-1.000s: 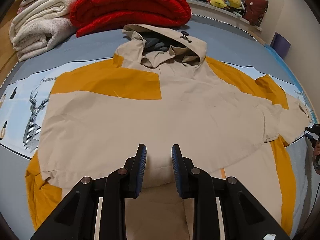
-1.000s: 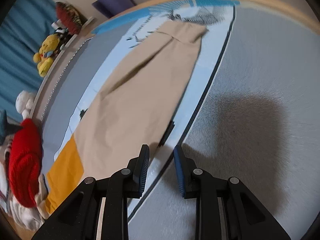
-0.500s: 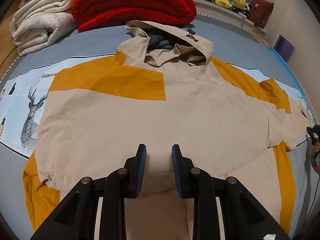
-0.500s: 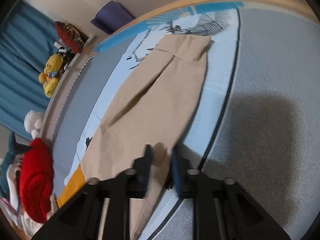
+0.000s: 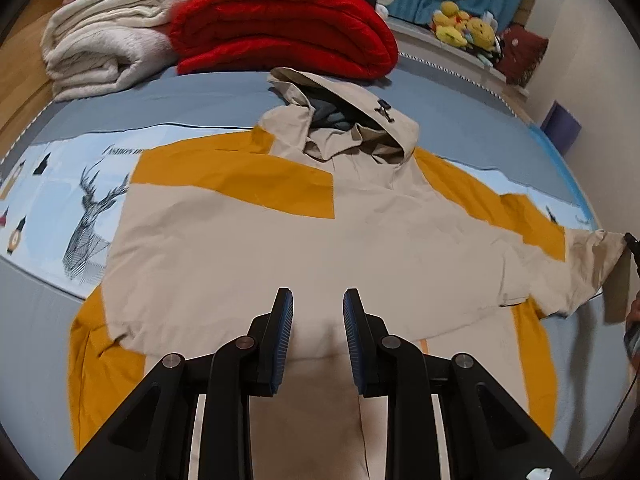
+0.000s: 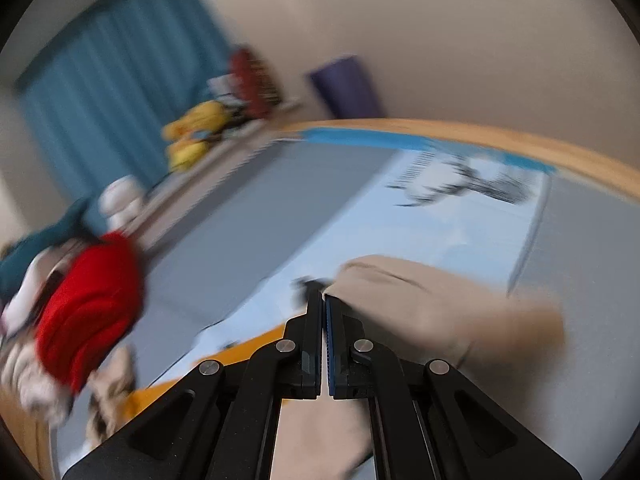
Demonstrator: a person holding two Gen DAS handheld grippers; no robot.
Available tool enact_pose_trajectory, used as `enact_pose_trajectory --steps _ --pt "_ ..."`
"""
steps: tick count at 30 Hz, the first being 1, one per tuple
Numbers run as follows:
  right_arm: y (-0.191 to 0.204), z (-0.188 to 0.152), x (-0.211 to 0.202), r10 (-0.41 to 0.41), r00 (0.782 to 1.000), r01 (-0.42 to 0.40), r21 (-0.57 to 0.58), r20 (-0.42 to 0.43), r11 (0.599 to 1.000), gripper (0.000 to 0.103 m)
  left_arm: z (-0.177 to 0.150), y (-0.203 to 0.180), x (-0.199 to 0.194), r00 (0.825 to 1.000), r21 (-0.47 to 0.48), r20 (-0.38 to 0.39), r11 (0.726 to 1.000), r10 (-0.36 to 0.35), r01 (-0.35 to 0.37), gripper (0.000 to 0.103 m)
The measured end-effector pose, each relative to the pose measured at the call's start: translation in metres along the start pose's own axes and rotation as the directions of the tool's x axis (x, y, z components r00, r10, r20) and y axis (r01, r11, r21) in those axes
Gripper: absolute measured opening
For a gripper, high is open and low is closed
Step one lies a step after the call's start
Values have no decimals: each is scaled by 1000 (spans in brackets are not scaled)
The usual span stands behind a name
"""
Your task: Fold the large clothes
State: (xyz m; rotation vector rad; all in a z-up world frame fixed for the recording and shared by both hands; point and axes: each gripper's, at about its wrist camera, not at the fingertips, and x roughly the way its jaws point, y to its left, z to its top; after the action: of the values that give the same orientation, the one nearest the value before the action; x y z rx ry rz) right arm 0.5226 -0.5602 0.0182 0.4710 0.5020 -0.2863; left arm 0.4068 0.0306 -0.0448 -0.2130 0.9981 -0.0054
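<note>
A beige and orange hooded jacket [image 5: 280, 248] lies flat on the bed, hood toward the far side. My left gripper [image 5: 318, 316] is open and empty, just above the jacket's lower middle. My right gripper [image 6: 323, 300] is shut on the beige sleeve [image 6: 420, 300] and holds it lifted off the bed; the view is blurred by motion. In the left wrist view the lifted sleeve [image 5: 596, 264] and the right gripper's tip [image 5: 632, 240] show at the far right edge.
A red folded blanket [image 5: 280, 32] and white folded blankets [image 5: 108, 52] sit behind the hood. Plush toys [image 5: 464, 28] line the far ledge. The bed cover [image 5: 60, 216] has a deer print; a wooden bed edge [image 6: 520, 140] runs at the right.
My right gripper closed on the sleeve and lifted it, swinging up and left. The left gripper moved slightly forward over the jacket, still open.
</note>
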Motion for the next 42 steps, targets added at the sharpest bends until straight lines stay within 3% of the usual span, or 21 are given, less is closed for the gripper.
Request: enact_pose_trajectory --steps 4,8,10,11,12,14,15,16,18,19,21,23,24,26,28,31,32,33,35,41,42 --pt "86 -39 -37 135 990 -139 -173 -36 975 2 -7 9 -19 1000 -21 10 1000 -7 7 23" --pt "168 -100 -65 256 957 -286 -289 -138 914 2 -17 19 -35 1000 -37 21 999 -1 2 23" --pt "212 -143 -70 346 904 -414 -304 -252 858 2 -22 28 -40 1000 -60 17 998 1 0 23" --pt "232 -167 -69 385 858 -488 -305 -340 818 4 -24 32 -42 1000 -70 13 998 1 0 23" --pt "247 -188 -65 408 806 -551 -290 -429 783 6 -25 36 -44 1000 -83 5 997 3 -2 24" --pt "266 -231 -52 428 673 -650 -206 -603 732 9 -27 45 -45 1000 -102 -9 995 2 -3 24" --pt "271 -251 -45 413 628 -662 -174 -660 729 9 -28 49 -45 1000 -108 -20 994 0 -2 24" --pt "273 -263 -41 382 627 -647 -180 -679 741 10 -28 52 -45 1000 -112 -28 994 -3 0 24" --pt "268 -276 -36 278 665 -571 -231 -694 788 11 -26 59 -46 999 -125 -41 992 -25 19 25" --pt "264 -274 -35 259 675 -547 -234 -691 804 12 -24 61 -47 999 -130 -41 991 -30 24 25" --pt "251 -256 -40 240 719 -482 -219 -652 849 13 -19 66 -50 999 -144 -29 989 -33 28 26" --pt "234 -229 -53 222 786 -394 -191 -577 899 22 -16 68 -50 999 -150 -23 988 -34 31 26" --pt "228 -219 -61 205 815 -345 -170 -542 923 32 -14 68 -49 999 -152 -21 988 -33 30 26" --pt "216 -205 -78 181 853 -278 -134 -490 951 42 -12 68 -47 999 -157 -22 987 -34 30 26" --pt "207 -204 -81 160 865 -253 -138 -476 957 48 -11 68 -45 999 -155 -22 987 -38 34 26" --pt "195 -216 -59 137 850 -241 -144 -509 960 48 -11 63 -40 999 -126 -29 991 -42 38 26" --pt "188 -223 -48 114 833 -222 -137 -541 965 48 -12 61 -38 999 -118 -31 992 -43 40 26" --pt "183 -234 -35 98 801 -202 -112 -591 973 48 -12 59 -37 999 -108 -32 993 -43 39 26" --pt "177 -246 -19 144 747 -217 -34 -649 975 48 -11 53 -33 998 -88 -33 995 -51 48 25" --pt "180 -266 -5 175 696 -250 -7 -697 968 48 -7 31 -21 991 -52 -35 991 -129 127 22" --pt "180 -266 -6 181 697 -255 -4 -694 967 42 -6 27 -18 988 -48 -42 988 -148 146 21"
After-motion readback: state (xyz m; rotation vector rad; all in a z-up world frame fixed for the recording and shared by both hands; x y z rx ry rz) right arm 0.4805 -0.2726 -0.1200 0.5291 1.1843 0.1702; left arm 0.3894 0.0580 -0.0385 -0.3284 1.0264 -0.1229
